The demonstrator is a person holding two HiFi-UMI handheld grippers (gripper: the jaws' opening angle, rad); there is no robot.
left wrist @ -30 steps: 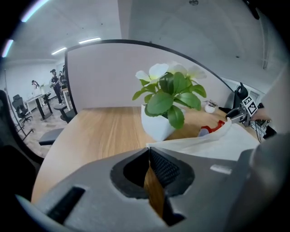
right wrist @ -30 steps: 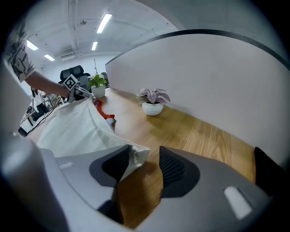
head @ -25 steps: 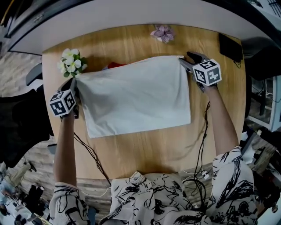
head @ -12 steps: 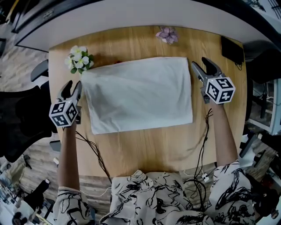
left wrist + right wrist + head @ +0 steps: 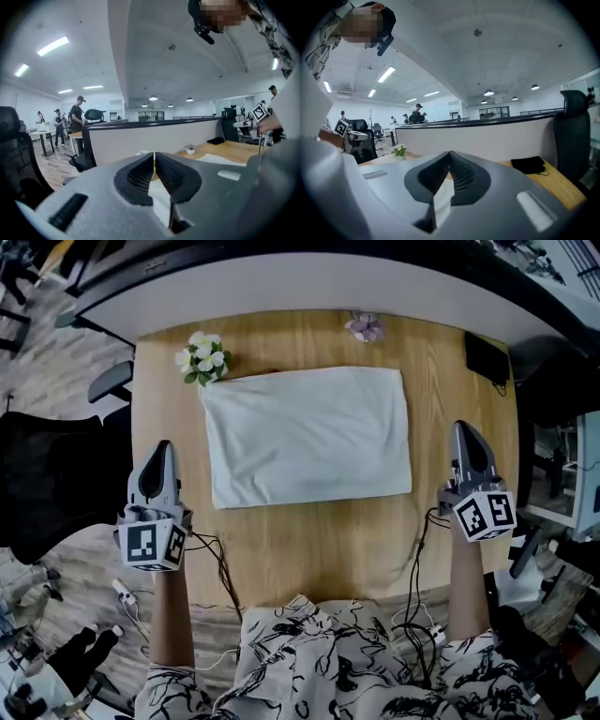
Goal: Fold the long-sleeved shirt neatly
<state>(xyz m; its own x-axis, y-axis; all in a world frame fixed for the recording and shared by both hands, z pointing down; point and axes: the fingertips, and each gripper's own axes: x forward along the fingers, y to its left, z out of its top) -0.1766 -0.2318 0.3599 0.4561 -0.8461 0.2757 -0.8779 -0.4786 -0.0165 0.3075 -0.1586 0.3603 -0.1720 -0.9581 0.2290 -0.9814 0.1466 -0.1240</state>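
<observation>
The white shirt [image 5: 309, 435] lies folded into a flat rectangle on the far half of the wooden table [image 5: 319, 540]. My left gripper [image 5: 159, 448] hangs over the table's left edge, level with the shirt's near left corner and clear of it. Its jaws meet tip to tip with nothing between them, as the left gripper view [image 5: 153, 154] shows. My right gripper [image 5: 466, 430] hangs to the right of the shirt's near right corner, apart from the cloth. It is shut and empty too in the right gripper view [image 5: 450, 153]. An edge of the shirt [image 5: 220, 159] shows past the left jaws.
A small pot of white flowers [image 5: 203, 357] stands by the shirt's far left corner. A pink flower [image 5: 364, 327] sits at the far edge. A black pouch [image 5: 487, 357] lies at the far right corner. Cables [image 5: 220, 568] trail over the near edge. A black chair [image 5: 56, 484] stands left.
Both grippers let go of the shirt's far corners, opened, drew back toward me and rose, then shut empty. The shirt stays flat on the table.
</observation>
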